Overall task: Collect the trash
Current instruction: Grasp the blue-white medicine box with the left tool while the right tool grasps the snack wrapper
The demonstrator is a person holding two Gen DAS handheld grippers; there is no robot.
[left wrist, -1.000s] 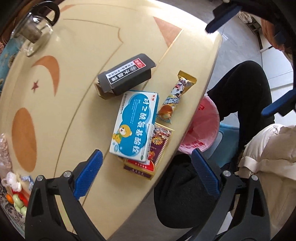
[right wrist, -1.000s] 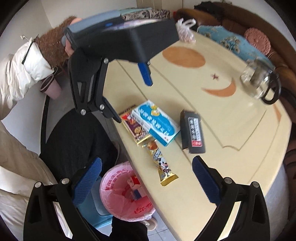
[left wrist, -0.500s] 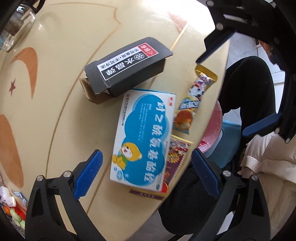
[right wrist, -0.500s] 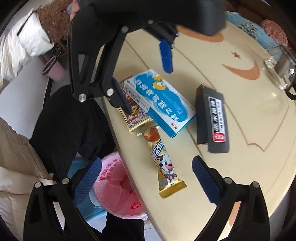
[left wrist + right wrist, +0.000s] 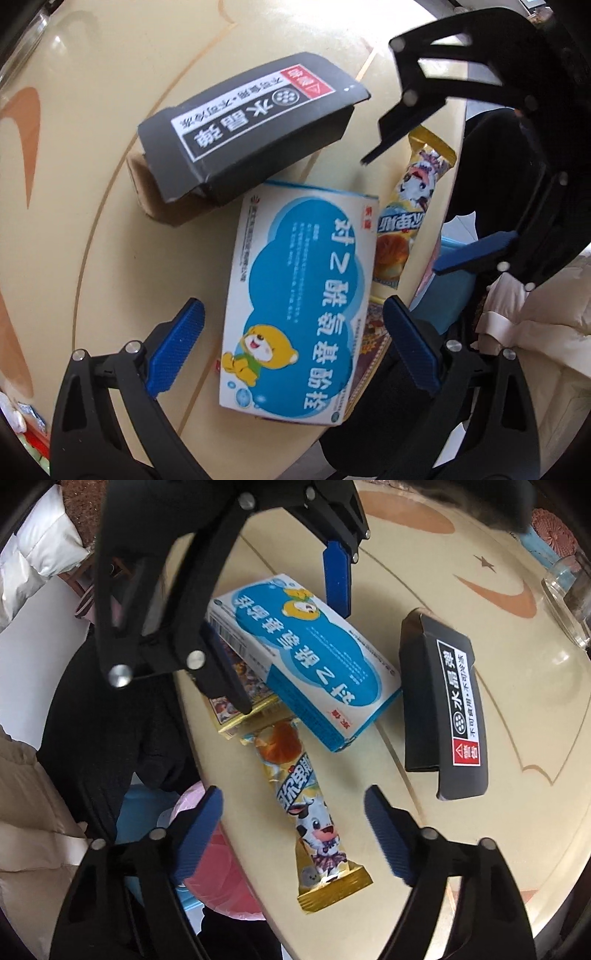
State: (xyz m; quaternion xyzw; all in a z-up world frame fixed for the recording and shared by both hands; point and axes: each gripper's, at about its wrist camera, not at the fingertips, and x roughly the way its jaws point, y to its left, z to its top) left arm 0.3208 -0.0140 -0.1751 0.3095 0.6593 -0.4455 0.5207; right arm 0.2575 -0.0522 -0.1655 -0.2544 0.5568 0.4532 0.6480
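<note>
A blue-and-white medicine box [image 5: 299, 295] lies near the table edge on top of a gold-edged flat pack [image 5: 369, 339]. My left gripper [image 5: 293, 349] is open, its blue pads on either side of the box's near end. A black box [image 5: 251, 129] lies beyond. A yellow snack wrapper [image 5: 306, 805] lies between the pads of my open right gripper [image 5: 293, 834]. The blue box [image 5: 299, 657], the black box [image 5: 443, 701] and the left gripper [image 5: 280, 635] also show in the right wrist view. A pink-lined bin [image 5: 218, 867] stands below the table edge.
The cream table [image 5: 92, 110] has orange moon and star inlays. A glass teapot [image 5: 569, 590] stands at its far side. The person's dark trousers [image 5: 110, 720] and pale jacket [image 5: 535, 332] are beside the table edge.
Both grippers have moved down closer to the table. The left has come over the blue box, the right over the snack wrapper. Nothing has been taken hold of.
</note>
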